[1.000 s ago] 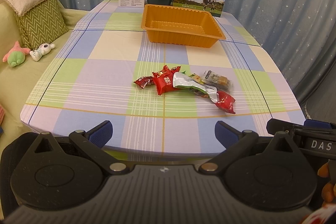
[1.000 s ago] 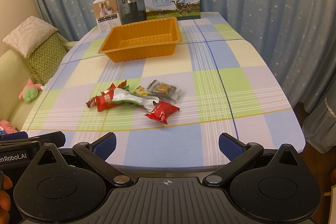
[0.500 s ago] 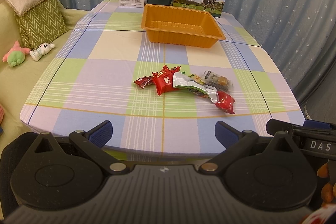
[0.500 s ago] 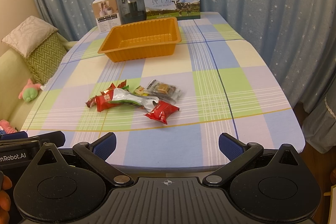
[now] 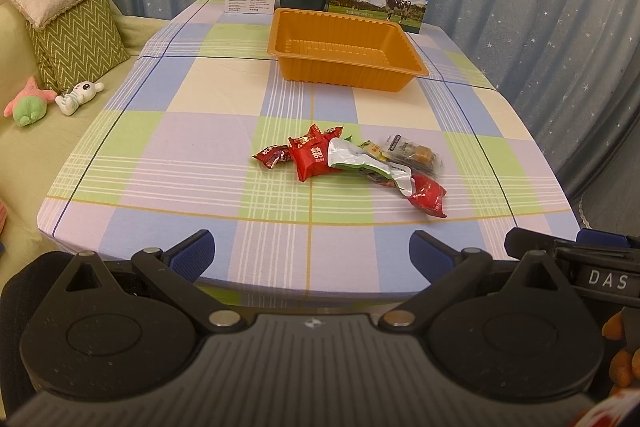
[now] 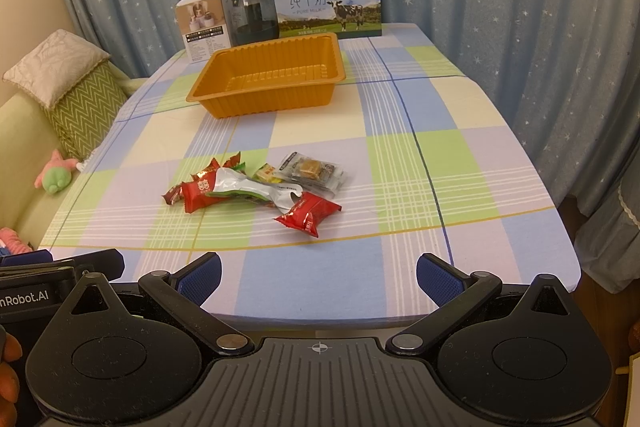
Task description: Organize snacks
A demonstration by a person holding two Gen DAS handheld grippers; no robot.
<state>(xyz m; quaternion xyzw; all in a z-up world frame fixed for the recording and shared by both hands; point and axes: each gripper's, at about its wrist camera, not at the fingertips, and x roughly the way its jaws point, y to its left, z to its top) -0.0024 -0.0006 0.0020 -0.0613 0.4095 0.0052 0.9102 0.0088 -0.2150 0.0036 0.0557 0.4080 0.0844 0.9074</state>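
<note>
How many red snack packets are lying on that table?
3 show: one nearest the table's front edge, one at the pile's left, a darker one beside it. More may hide beneath.

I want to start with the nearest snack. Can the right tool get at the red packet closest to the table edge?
Probably yes: the right tool is open, and nothing lies between it and the red foil packet.

Snack packets (image 5: 352, 163) in a loose overlapping pile, mid-tabletop: red wrappers, one silver-green pouch, one clear pack. Orange tray (image 5: 346, 49) upright, empty, well behind them.
</note>
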